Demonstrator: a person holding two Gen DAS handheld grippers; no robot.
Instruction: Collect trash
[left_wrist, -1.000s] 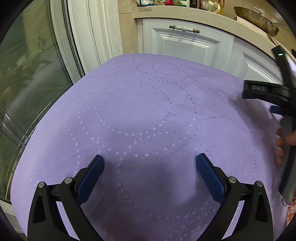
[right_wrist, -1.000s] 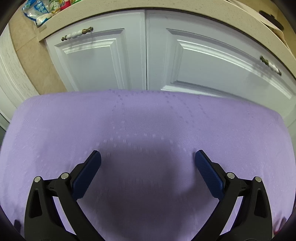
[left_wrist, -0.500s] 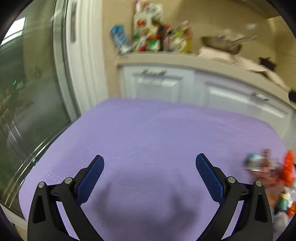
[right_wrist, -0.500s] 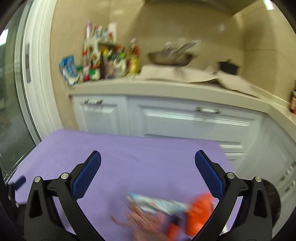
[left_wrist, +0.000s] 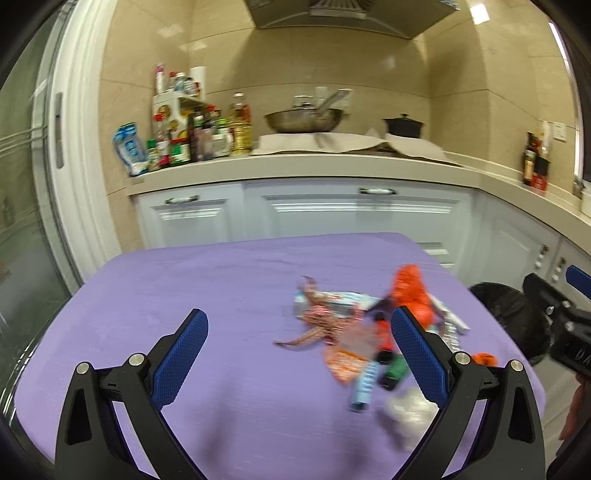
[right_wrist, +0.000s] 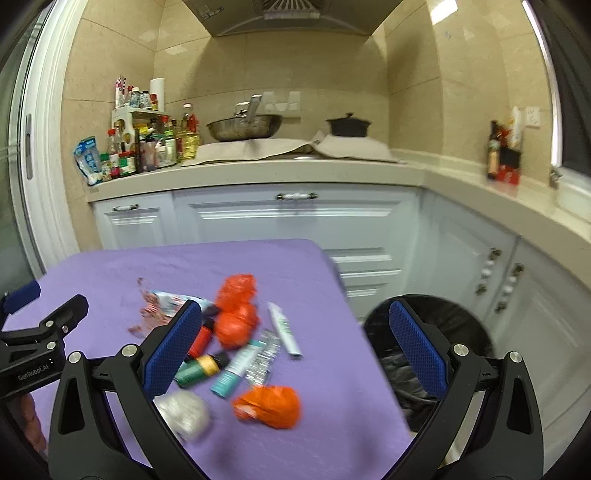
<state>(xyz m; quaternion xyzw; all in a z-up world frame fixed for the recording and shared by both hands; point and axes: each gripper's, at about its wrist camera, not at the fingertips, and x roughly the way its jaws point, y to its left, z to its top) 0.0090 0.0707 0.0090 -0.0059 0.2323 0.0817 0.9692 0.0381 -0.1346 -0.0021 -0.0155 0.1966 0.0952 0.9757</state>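
Right wrist view: right tongs (right_wrist: 295, 343) apart, holding nothing, above the trash pile.
Left wrist view: left tongs (left_wrist: 297, 347) apart, also holding nothing.
Trash: orange bags (right_wrist: 236, 310), a tube (right_wrist: 284, 328), a foil ball (right_wrist: 183, 411) and wrappers (left_wrist: 325, 325) lie at mid-frame on the purple surface (right_wrist: 110, 273).
Bin: black-lined bin (right_wrist: 458, 325) at lower right, beside the surface; contents probably none, but blurred.
Progress: nothing gathered yet; every piece remains.
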